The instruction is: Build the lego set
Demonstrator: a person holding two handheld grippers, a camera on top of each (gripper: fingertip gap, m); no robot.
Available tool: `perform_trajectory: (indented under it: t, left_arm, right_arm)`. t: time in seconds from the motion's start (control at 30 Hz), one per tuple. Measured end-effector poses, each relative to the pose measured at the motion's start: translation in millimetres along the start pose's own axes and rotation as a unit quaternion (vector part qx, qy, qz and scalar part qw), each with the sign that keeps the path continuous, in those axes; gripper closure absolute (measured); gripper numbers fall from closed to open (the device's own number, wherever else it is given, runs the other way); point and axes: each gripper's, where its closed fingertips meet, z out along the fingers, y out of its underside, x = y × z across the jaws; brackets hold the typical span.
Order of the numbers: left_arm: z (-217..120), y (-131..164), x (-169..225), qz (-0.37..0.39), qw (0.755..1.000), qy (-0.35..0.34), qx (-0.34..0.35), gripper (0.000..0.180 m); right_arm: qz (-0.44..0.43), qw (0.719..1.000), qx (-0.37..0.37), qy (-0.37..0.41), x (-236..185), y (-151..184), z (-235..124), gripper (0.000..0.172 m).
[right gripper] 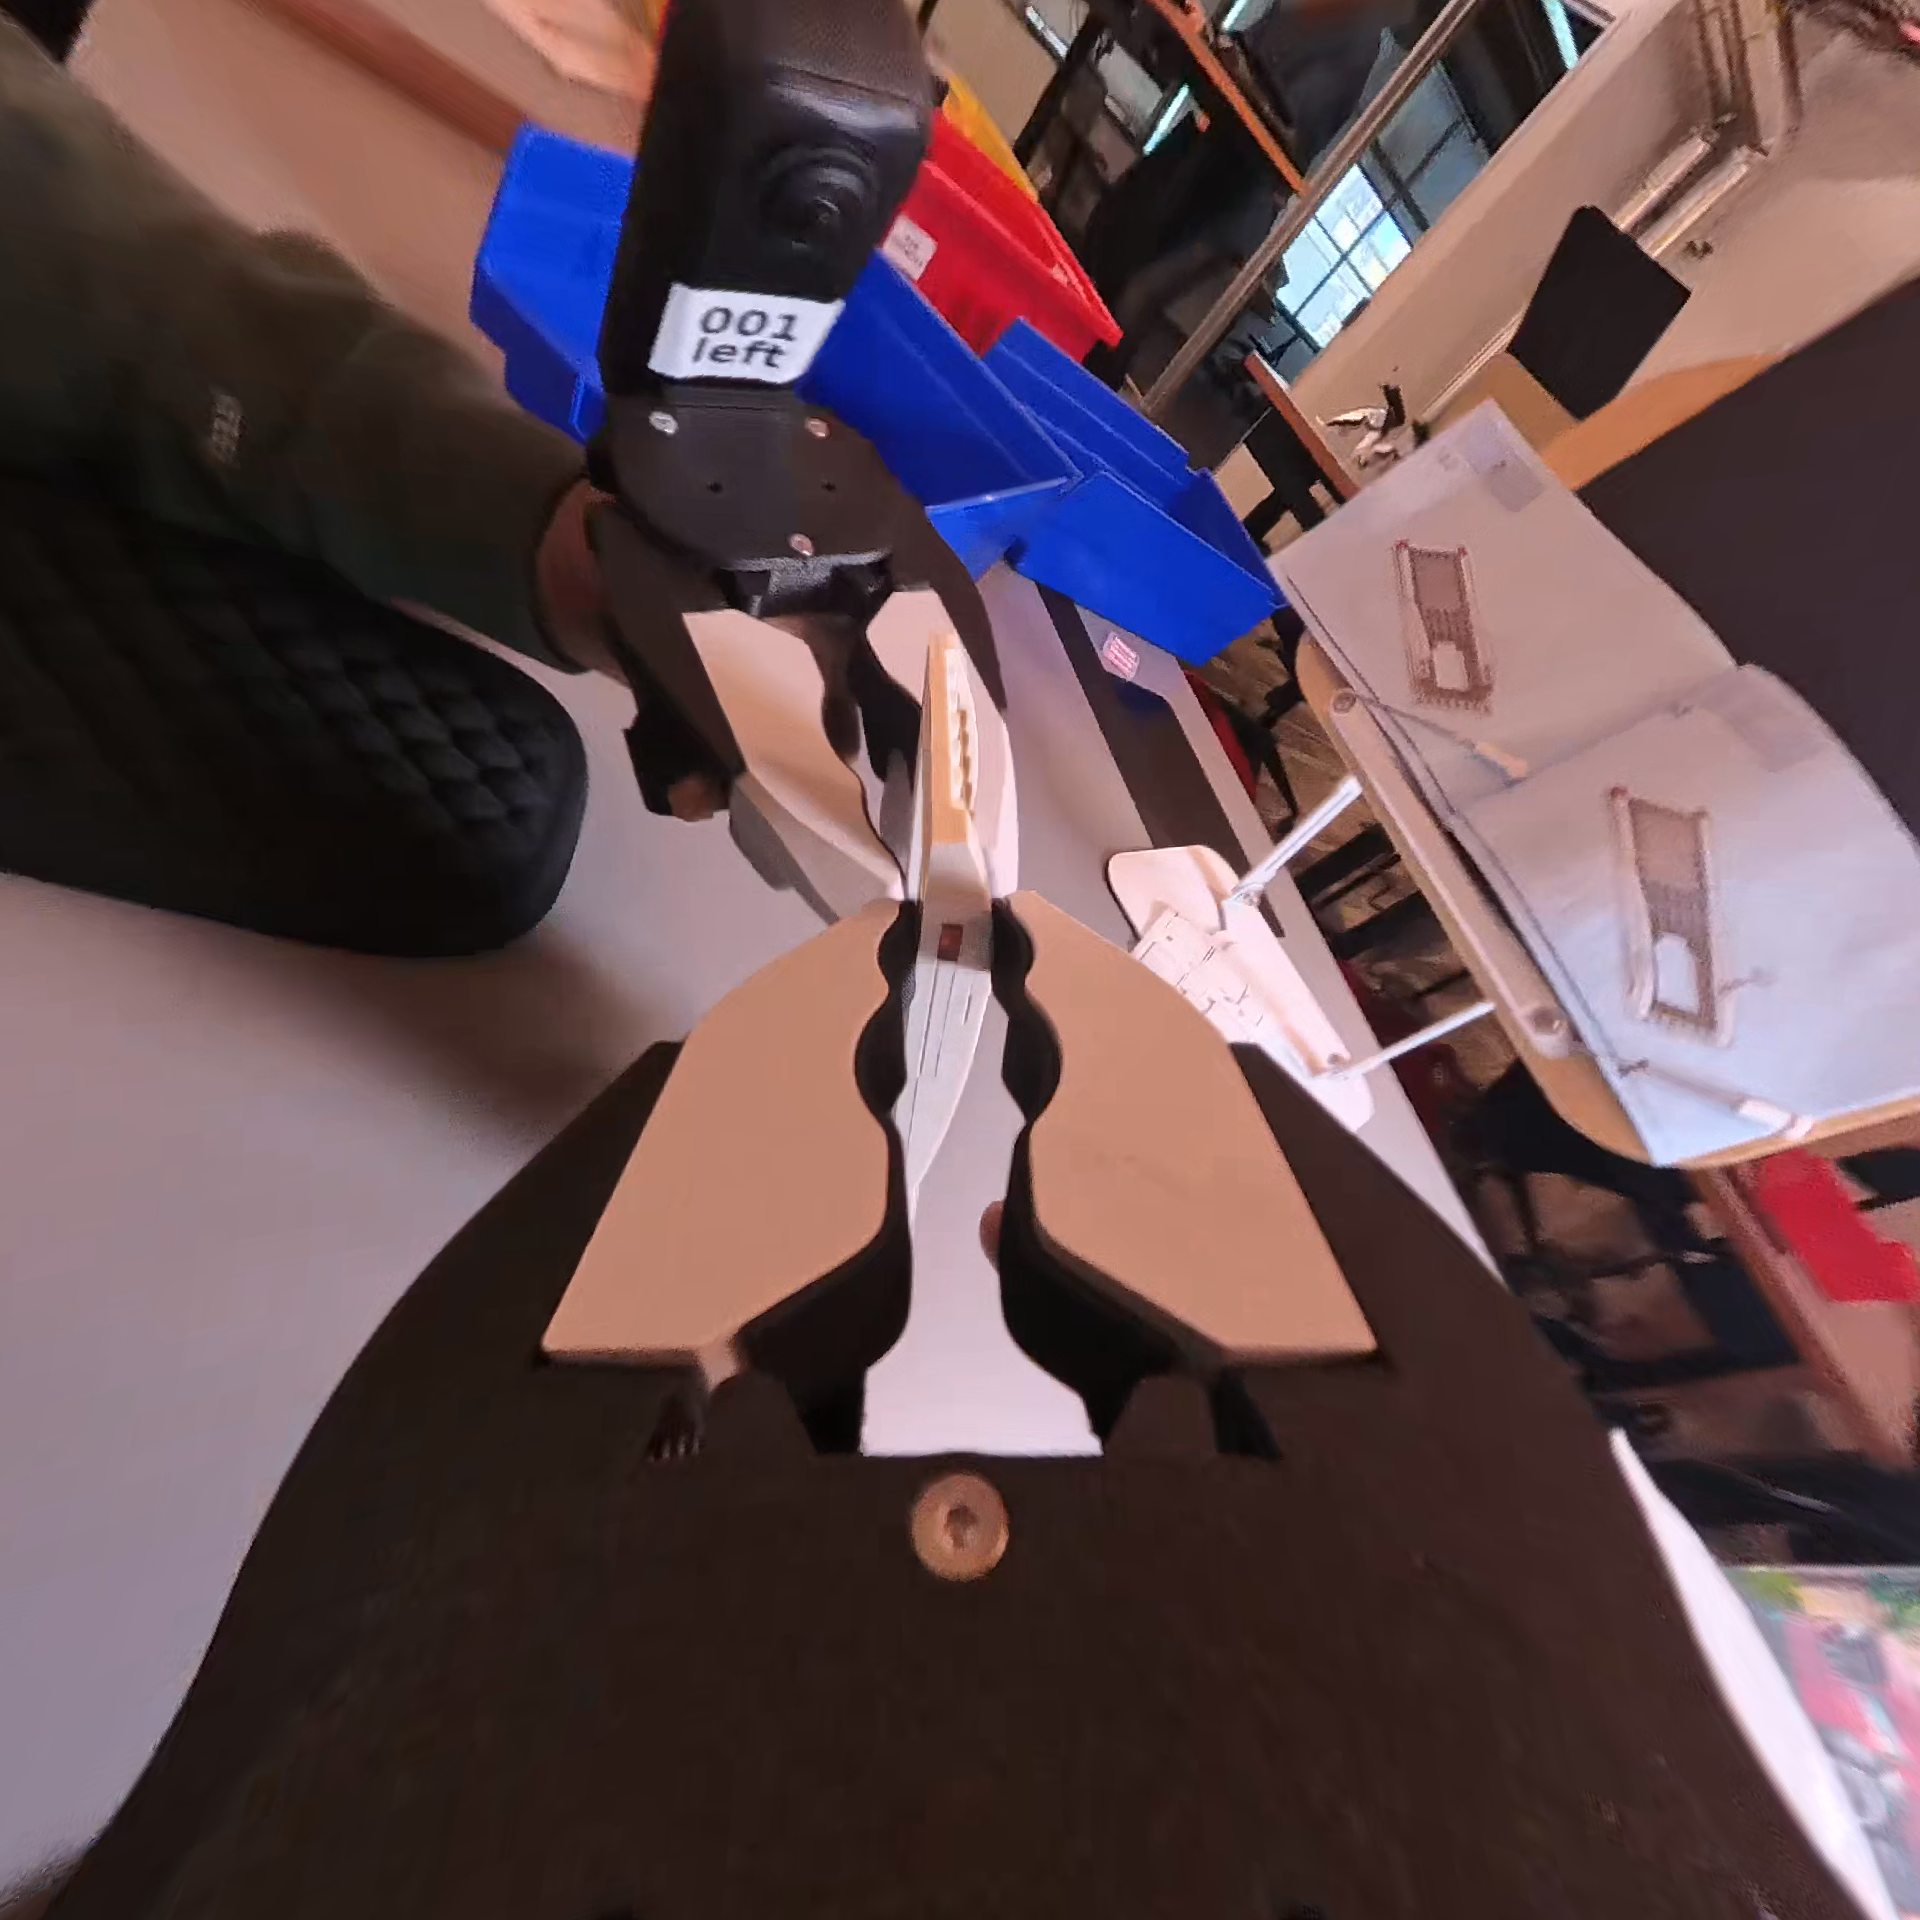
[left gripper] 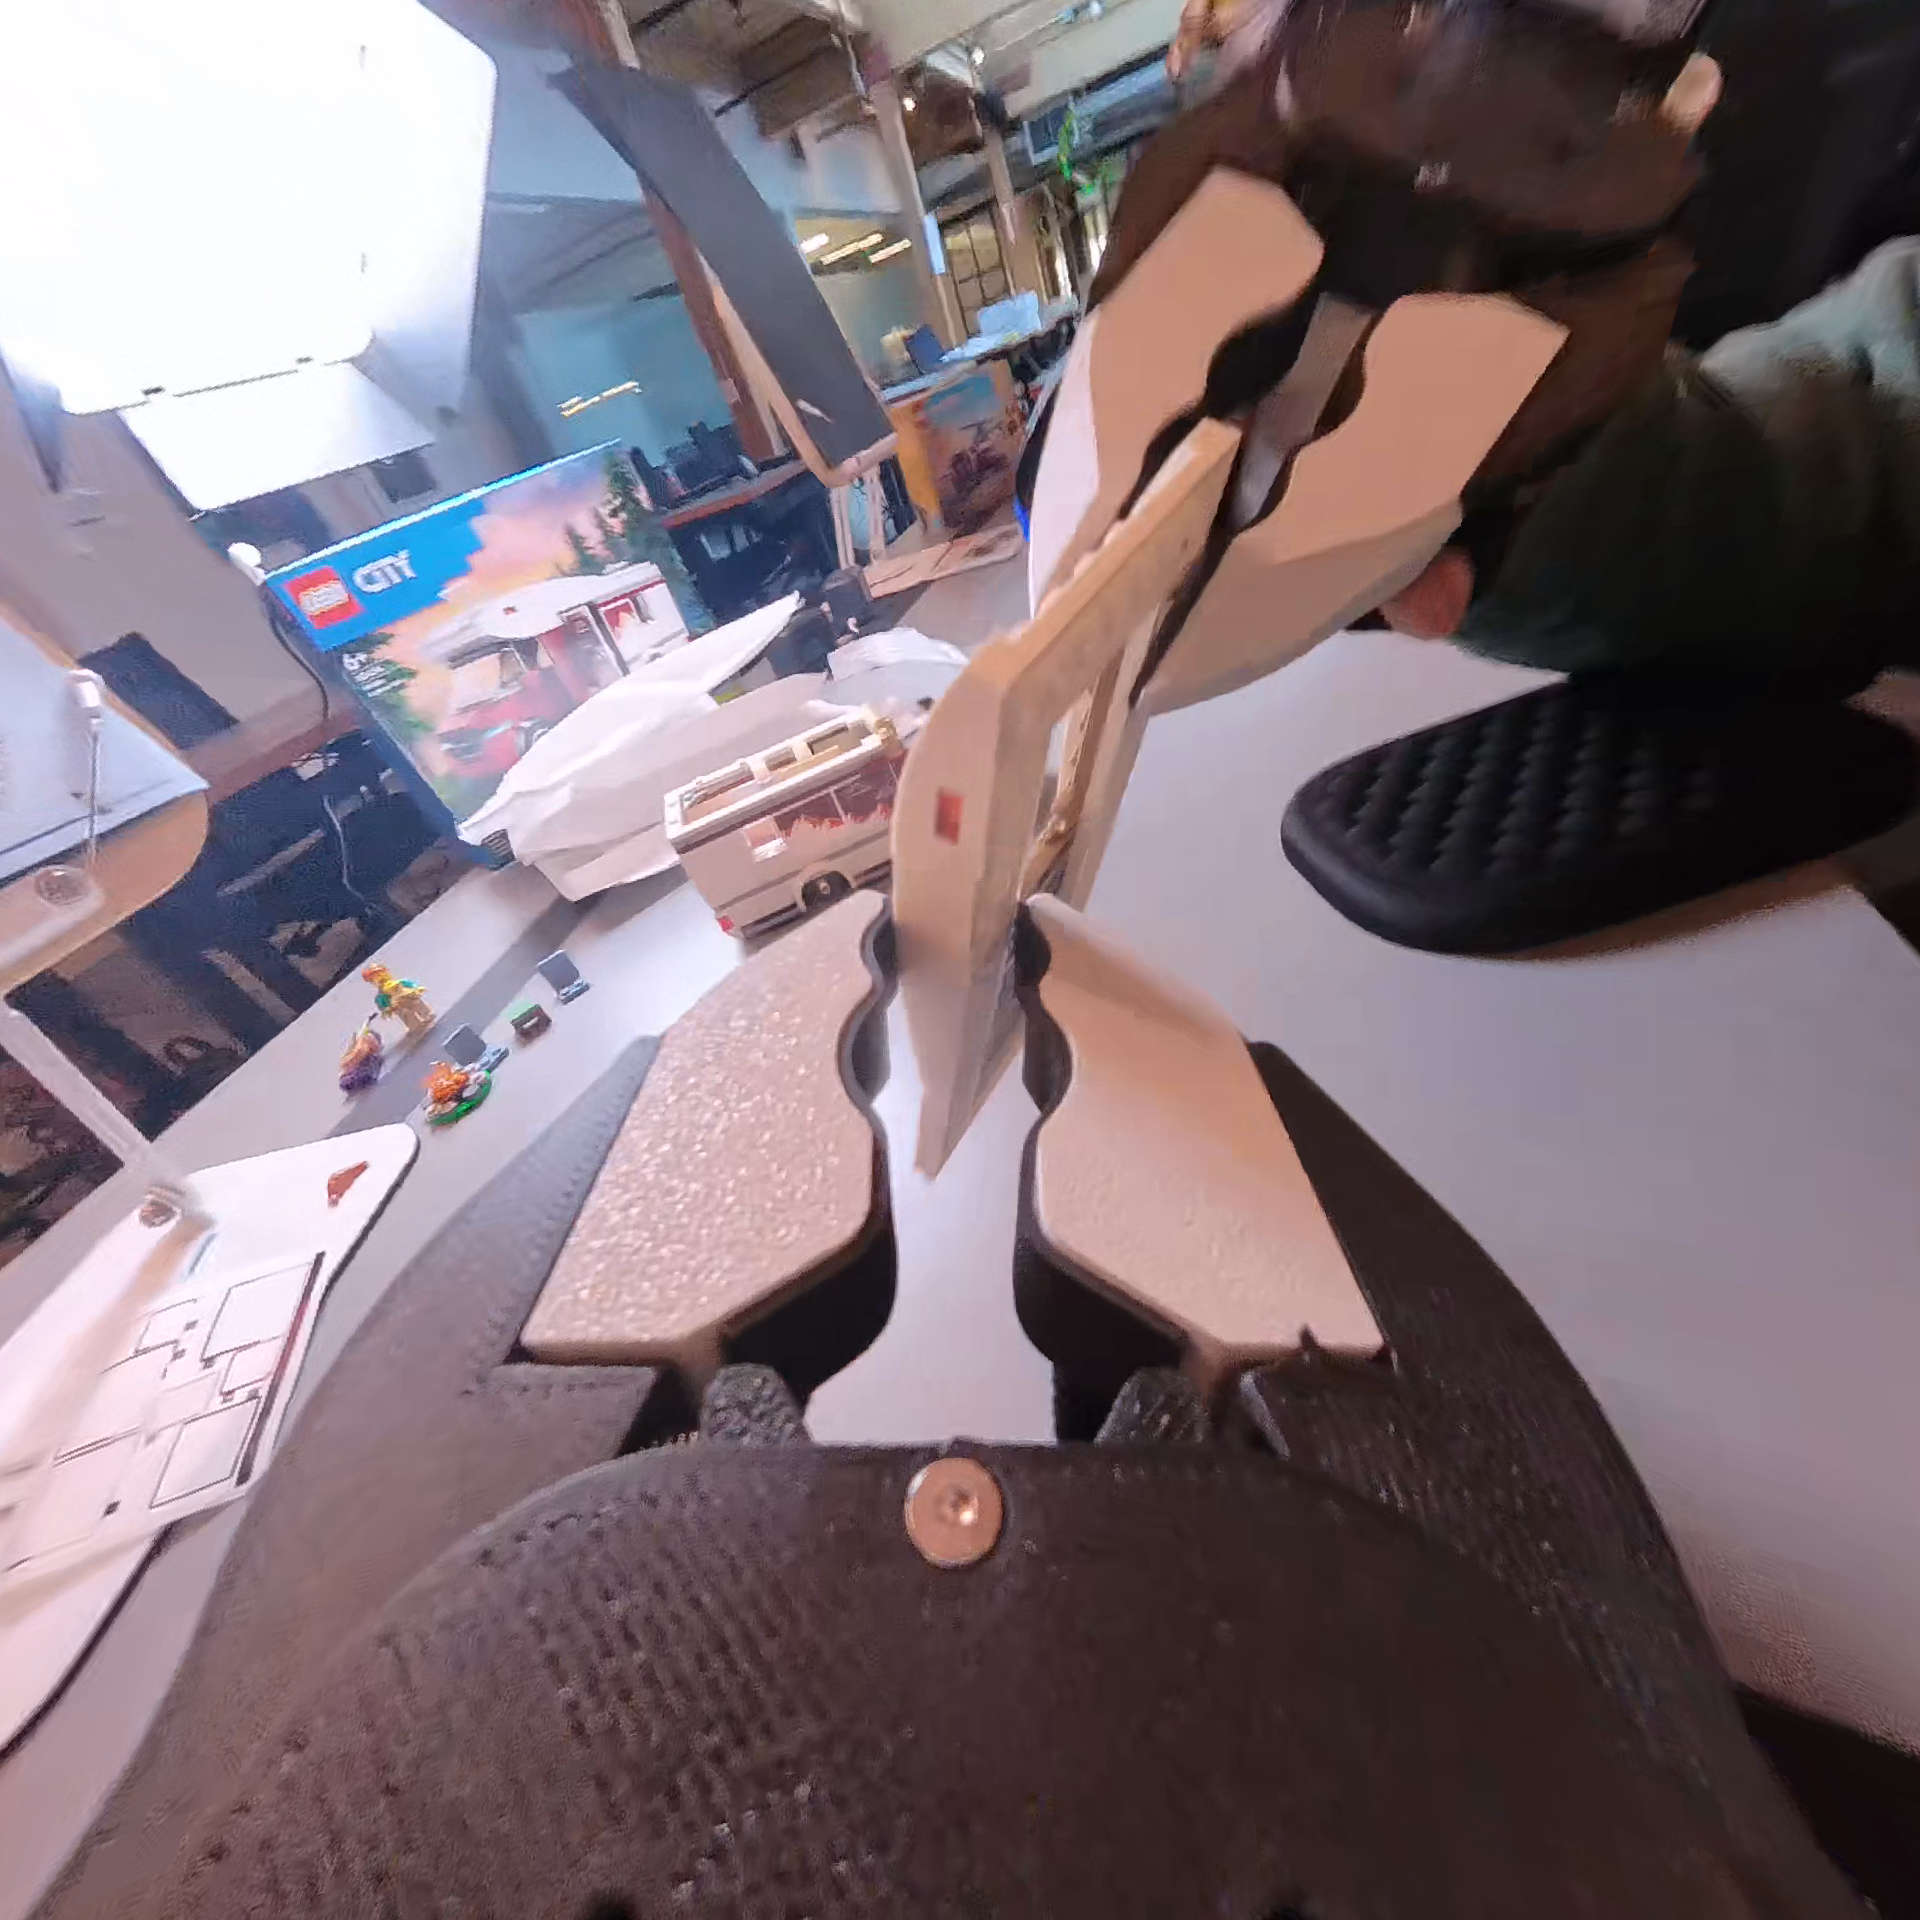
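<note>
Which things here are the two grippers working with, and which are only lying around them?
In hand: white brick-built panel, clamped at opposite ends by the left gripper and the right gripper.

Lying about: toy camper van, set box, minifigure, blue bins, open booklet.

A pale grey table [left gripper: 1455, 1195] spreads beneath the jaws; beyond them, bright windows [right gripper: 1340, 249], desks [left gripper: 966, 364] and ceiling beams [left gripper: 904, 135]

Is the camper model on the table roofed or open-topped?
Open-topped: the camper model shows bare wall tops and interior; both grippers hold a white panel nearby.
</note>
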Motion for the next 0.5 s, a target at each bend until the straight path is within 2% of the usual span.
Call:
perform_trajectory:
  t: [0.07, 0.17, 0.3, 0.43, 0.5]
  left_arm:
    - [-4, 2, 4, -0.012, 0.999, 0.025, 0.016, 0.160]
    - [-12, -6, 11, -0.060, 0.993, 0.071, 0.075, 0.160]
    - [-18, -15, 11, -0.098, 0.985, 0.090, 0.113, 0.160]
    - [-17, -15, 9, -0.097, 0.985, 0.086, 0.112, 0.160]
    - [-17, -14, 9, -0.098, 0.985, 0.085, 0.111, 0.160]
  right_arm:
    - [-0.030, 0.999, 0.016, -0.002, -6, -12, 5, 0.158]
    - [-0.029, 0.996, 0.078, -0.007, -10, -28, 5, 0.157]
    - [-0.002, 0.995, 0.096, -0.012, -7, -24, 2, 0.144]
    - [0.006, 0.993, 0.114, -0.004, -4, -26, -3, 0.158]
    - [0.008, 0.994, 0.112, -0.007, -5, -26, -2, 0.158]
